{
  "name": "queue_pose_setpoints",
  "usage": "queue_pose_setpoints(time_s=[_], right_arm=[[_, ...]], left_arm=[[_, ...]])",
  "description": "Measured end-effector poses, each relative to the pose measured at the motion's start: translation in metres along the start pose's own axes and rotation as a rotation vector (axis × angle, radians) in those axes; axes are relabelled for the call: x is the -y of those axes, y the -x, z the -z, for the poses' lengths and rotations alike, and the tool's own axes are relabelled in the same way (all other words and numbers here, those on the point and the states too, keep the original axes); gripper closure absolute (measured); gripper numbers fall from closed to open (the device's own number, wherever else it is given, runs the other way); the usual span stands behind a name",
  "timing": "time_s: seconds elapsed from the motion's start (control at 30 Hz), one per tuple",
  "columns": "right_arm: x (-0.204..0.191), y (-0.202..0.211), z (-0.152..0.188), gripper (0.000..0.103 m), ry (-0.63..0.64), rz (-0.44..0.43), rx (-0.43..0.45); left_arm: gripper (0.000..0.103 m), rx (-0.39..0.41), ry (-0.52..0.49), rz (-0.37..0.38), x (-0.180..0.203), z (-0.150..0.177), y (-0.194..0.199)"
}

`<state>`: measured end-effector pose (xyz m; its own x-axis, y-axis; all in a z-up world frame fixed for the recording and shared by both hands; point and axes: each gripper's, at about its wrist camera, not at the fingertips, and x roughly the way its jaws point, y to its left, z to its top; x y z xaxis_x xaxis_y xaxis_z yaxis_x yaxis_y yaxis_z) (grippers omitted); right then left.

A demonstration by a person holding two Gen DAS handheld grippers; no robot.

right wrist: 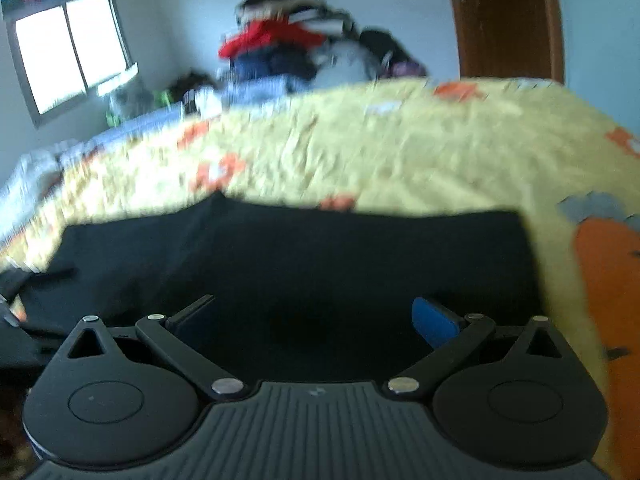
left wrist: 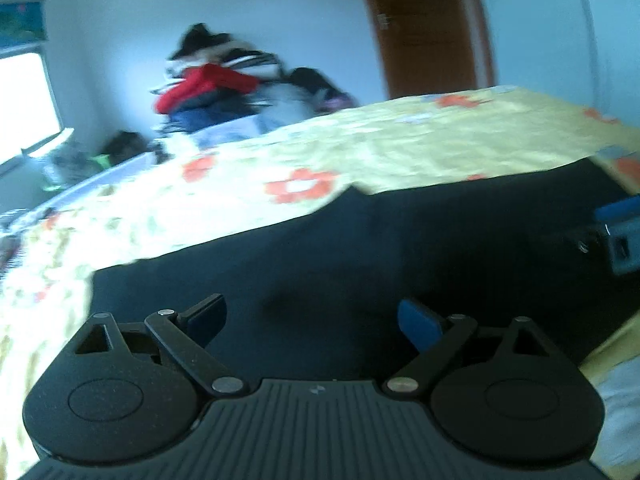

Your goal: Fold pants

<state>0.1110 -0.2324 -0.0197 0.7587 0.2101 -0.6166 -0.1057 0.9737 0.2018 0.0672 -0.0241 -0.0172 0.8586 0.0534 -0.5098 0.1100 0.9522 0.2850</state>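
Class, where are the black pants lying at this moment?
In both wrist views the black pants lie spread on the yellow floral bedspread, right ahead of the open left gripper and right gripper.

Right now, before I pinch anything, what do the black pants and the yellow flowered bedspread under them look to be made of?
The black pants look like a soft, matte woven or knit fabric: they lie flat with no shine, though blur hides the weave. The yellow flowered bedspread looks like thin printed cotton-type cloth, going by its fine crinkles and flat orange print. Both tools are open above the pants.
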Motion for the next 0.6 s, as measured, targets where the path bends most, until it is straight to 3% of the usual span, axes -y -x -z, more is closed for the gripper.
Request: queue_pose_setpoints(time_s=[0.13, 0.23, 0.6], right_arm=[[-0.031, -0.009, 0.014, 0.0, 0.202, 0.126, 0.007], [-0.03, -0.007, 0.018, 0.0, 0.191, 0.127, 0.027], [-0.032, -0.006, 0.024, 0.0, 0.177, 0.136, 0.032]], left_arm=[[0.003, -0.039, 0.118, 0.011, -0.03, 0.014, -0.008], [0.0, -0.055, 0.195, 0.032, -0.039, 0.017, -0.012], [0.0, -0.08, 0.244, 0.07, -0.046, 0.021, -0.017]])
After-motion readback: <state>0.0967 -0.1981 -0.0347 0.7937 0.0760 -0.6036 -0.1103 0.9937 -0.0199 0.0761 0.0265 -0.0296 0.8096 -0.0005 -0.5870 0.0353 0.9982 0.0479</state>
